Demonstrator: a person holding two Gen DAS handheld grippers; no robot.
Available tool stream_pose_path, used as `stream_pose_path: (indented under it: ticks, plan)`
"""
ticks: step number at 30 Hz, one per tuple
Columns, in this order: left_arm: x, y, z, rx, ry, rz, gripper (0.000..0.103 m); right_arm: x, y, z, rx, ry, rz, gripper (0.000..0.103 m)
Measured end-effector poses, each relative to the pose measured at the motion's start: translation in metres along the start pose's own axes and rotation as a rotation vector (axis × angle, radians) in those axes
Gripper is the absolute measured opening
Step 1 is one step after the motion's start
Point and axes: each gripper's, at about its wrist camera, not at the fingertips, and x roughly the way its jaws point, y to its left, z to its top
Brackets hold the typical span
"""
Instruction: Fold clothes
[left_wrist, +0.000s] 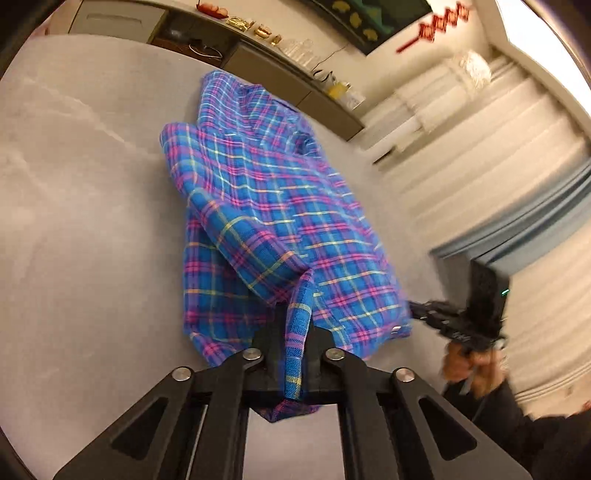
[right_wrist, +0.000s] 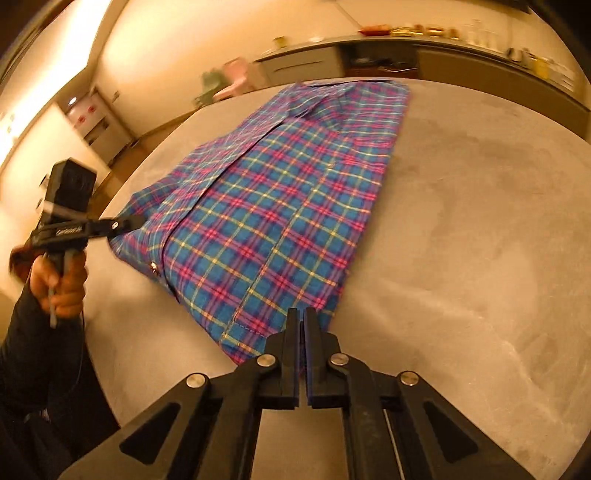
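Plaid shirt (right_wrist: 280, 206), blue ground with pink and yellow lines, lies partly folded on the grey table (right_wrist: 461, 229), collar end far from me, hem end near. One side is turned over the body in a long fold, and a snap button shows at the near placket. Both near hem corners are lifted and pinched, one in my left tool (left_wrist: 295, 354), one in my right tool (right_wrist: 303, 354).

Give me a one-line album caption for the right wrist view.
Right gripper pinches the near hem of a plaid shirt on a grey table, left gripper at its far corner.
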Motion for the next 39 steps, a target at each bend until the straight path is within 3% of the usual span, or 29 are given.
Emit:
stream_pose_path:
  ticks: [1, 2, 3, 4, 6, 8, 9, 10, 11, 12, 14, 16, 18, 21, 22, 25, 29, 30, 33, 36, 37, 38, 39]
  plan:
    - [0.000, -0.003, 0.002, 0.014, -0.007, 0.049, 0.023, -0.005, -0.007, -0.002, -0.005, -0.019, -0.009, 0.013]
    - [0.000, -0.005, 0.008, 0.016, -0.021, 0.109, 0.043, -0.010, -0.015, -0.003, -0.001, -0.039, -0.016, 0.025]
    - [0.000, -0.005, 0.015, 0.011, -0.036, 0.142, 0.051, -0.014, -0.024, -0.004, 0.013, -0.059, -0.020, 0.055]
    - [0.000, -0.005, 0.023, 0.005, -0.057, 0.170, 0.059, -0.017, -0.035, -0.006, 0.029, -0.082, -0.028, 0.067]
    - [0.004, -0.005, 0.040, 0.004, -0.083, 0.212, 0.060, -0.009, -0.052, -0.002, 0.051, -0.093, -0.045, 0.067]
    - [0.021, -0.005, 0.062, 0.019, -0.071, 0.301, 0.058, 0.009, -0.066, -0.010, 0.066, -0.066, -0.061, 0.067]
    - [0.030, -0.005, 0.068, 0.038, -0.059, 0.307, 0.057, 0.015, -0.072, -0.008, 0.070, -0.052, -0.068, 0.061]
    - [0.039, -0.005, 0.073, 0.056, -0.045, 0.313, 0.043, 0.015, -0.076, -0.006, 0.068, -0.048, -0.071, 0.029]
    - [0.048, -0.003, 0.076, 0.074, -0.015, 0.313, 0.011, 0.016, -0.078, -0.017, 0.064, -0.048, -0.068, 0.015]
    - [0.052, 0.000, 0.077, 0.082, -0.004, 0.311, 0.005, 0.014, -0.082, -0.015, 0.055, -0.062, -0.063, 0.008]
    - [0.041, 0.000, 0.079, 0.080, -0.041, 0.170, 0.002, 0.004, -0.097, 0.009, 0.026, -0.126, -0.035, 0.004]
    - [0.011, 0.002, 0.081, 0.037, -0.113, -0.106, 0.002, -0.015, -0.107, -0.001, 0.004, -0.187, 0.034, 0.004]
    - [-0.003, 0.011, 0.085, -0.008, -0.147, -0.332, 0.002, -0.030, -0.114, -0.023, 0.024, -0.183, 0.084, 0.004]
    - [0.033, 0.067, 0.088, -0.234, -0.038, -0.374, 0.002, -0.019, -0.135, -0.050, 0.092, -0.109, 0.070, 0.004]
    - [0.049, 0.086, 0.085, -0.315, 0.001, -0.368, 0.002, -0.018, -0.144, -0.056, 0.127, -0.100, 0.081, 0.003]
    - [0.065, 0.099, 0.082, -0.365, 0.024, -0.317, 0.004, -0.024, -0.165, -0.059, 0.177, -0.082, 0.076, 0.003]
    - [0.042, 0.078, 0.084, -0.260, -0.017, -0.177, 0.009, -0.045, -0.182, -0.040, 0.165, -0.068, 0.014, 0.004]
    - [0.035, 0.072, 0.084, -0.229, -0.027, -0.140, 0.010, -0.056, -0.180, -0.037, 0.157, -0.088, -0.017, 0.009]
    - [0.007, 0.035, 0.083, -0.075, -0.110, 0.019, 0.022, -0.111, -0.149, -0.034, 0.107, -0.222, -0.139, 0.048]
    - [-0.030, -0.012, 0.074, 0.098, -0.237, 0.144, 0.029, -0.143, -0.108, -0.019, 0.018, -0.293, -0.113, 0.049]
    - [-0.032, -0.027, 0.069, 0.161, -0.230, 0.107, 0.030, -0.129, -0.088, -0.007, -0.040, -0.257, -0.082, 0.049]
    - [-0.025, -0.041, 0.062, 0.215, -0.179, 0.038, 0.030, -0.115, -0.069, -0.011, -0.111, -0.207, -0.059, 0.049]
    - [-0.014, -0.049, 0.057, 0.237, -0.130, 0.012, 0.030, -0.093, -0.051, 0.008, -0.167, -0.166, -0.054, 0.049]
